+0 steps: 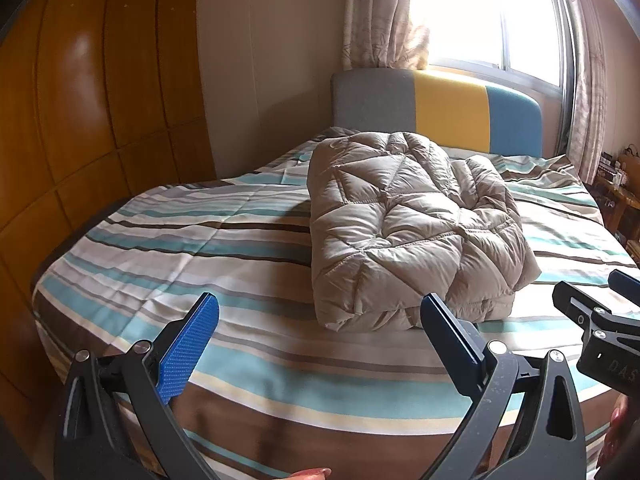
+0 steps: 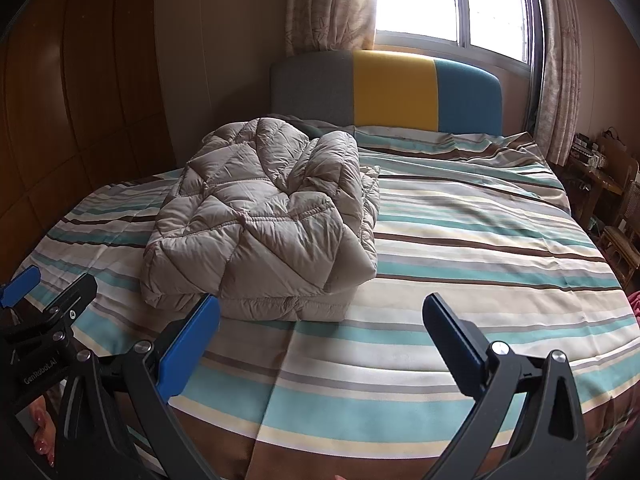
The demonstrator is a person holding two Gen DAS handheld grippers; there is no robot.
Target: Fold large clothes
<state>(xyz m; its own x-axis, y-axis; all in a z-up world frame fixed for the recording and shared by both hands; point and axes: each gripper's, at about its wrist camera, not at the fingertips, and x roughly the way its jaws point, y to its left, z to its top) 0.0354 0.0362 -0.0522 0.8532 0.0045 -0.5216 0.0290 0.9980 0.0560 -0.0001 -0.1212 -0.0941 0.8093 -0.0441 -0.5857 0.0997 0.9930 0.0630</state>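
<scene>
A beige quilted puffer coat (image 1: 404, 224) lies folded in a thick bundle on the striped bedspread (image 1: 200, 240); it also shows in the right wrist view (image 2: 260, 224). My left gripper (image 1: 320, 320) is open and empty, held above the bed's near edge, just short of the bundle. My right gripper (image 2: 320, 320) is open and empty, to the right of the bundle's near end. The right gripper's body shows at the left wrist view's right edge (image 1: 592, 320). The left gripper shows at the right wrist view's left edge (image 2: 44, 300).
A grey, yellow and blue headboard (image 1: 448, 112) stands under a bright window (image 2: 452, 0) with curtains. A wooden wardrobe (image 1: 80, 120) lines the left wall. A wooden table and chair (image 2: 616, 216) stand to the right of the bed.
</scene>
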